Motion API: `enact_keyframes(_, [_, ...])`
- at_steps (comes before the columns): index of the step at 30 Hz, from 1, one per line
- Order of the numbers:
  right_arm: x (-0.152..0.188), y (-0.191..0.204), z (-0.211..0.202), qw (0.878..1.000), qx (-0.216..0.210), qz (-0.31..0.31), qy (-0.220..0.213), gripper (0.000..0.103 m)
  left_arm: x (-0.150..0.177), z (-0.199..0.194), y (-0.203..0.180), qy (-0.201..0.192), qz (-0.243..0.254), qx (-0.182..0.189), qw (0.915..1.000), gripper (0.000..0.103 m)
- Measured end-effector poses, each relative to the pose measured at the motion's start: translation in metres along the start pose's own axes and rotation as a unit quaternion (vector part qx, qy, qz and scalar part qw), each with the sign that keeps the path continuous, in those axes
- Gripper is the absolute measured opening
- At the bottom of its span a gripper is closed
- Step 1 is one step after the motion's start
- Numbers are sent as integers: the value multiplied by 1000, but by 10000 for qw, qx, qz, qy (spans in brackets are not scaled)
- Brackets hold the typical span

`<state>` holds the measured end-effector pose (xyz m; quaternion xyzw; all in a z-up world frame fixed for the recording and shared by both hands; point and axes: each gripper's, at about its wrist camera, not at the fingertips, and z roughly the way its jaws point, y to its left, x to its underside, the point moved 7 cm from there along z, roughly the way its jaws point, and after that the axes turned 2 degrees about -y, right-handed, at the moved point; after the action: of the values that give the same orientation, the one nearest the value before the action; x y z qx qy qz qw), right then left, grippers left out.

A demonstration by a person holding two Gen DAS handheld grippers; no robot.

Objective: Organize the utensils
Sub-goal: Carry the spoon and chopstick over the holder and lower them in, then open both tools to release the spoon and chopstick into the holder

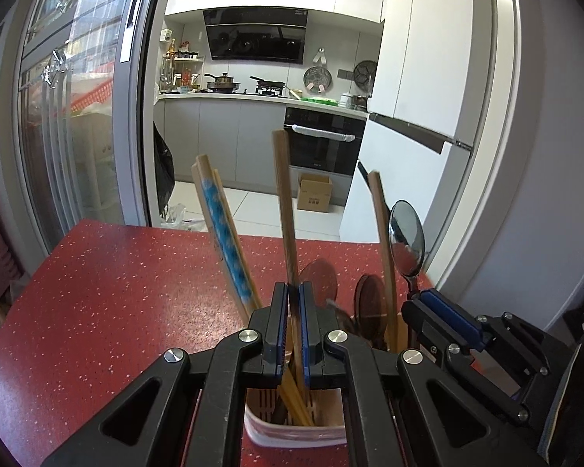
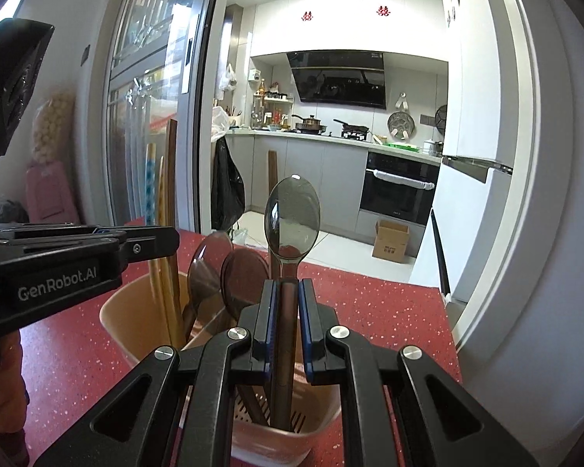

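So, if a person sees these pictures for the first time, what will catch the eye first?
Probably the metal spoon, upright at the centre, its handle clamped in the right gripper above the beige utensil holder. Next, the left gripper pinching a wooden chopstick over that holder, on the red speckled table.

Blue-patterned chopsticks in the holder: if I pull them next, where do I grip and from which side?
Probably the bare wood above the blue band of the blue-patterned chopsticks, coming from above on the left: they lean left, clear of the holder rim and the left gripper.

glossy metal spoon [image 2: 292, 218], wooden chopsticks [image 1: 282, 202], speckled tabletop [image 1: 116, 292]
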<state>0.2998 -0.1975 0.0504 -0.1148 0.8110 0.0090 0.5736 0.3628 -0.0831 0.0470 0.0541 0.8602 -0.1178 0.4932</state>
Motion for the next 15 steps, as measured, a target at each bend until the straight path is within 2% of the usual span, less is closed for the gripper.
enact_keyframes(8, [11,-5,8,9983,-146,268,496,13,4,-7,-2,3,226,-162,9996,35])
enact_keyframes(12, [14,-7,9,9964,-275,385,699,15,6,-9,0,16,179,-92,9998,35])
enact_keyframes(13, [14,-7,9,9958,-327,406,749,22,5,-9,1,25,134,-64,9999,35])
enact_keyframes(14, [14,-6,9,9951,-383,439,797,34,5,-10,2,19,107,-59,9999,35])
enact_keyframes(15, [14,-7,8,9945,-419,481,828,40,5,-10,2,16,99,-70,9999,35])
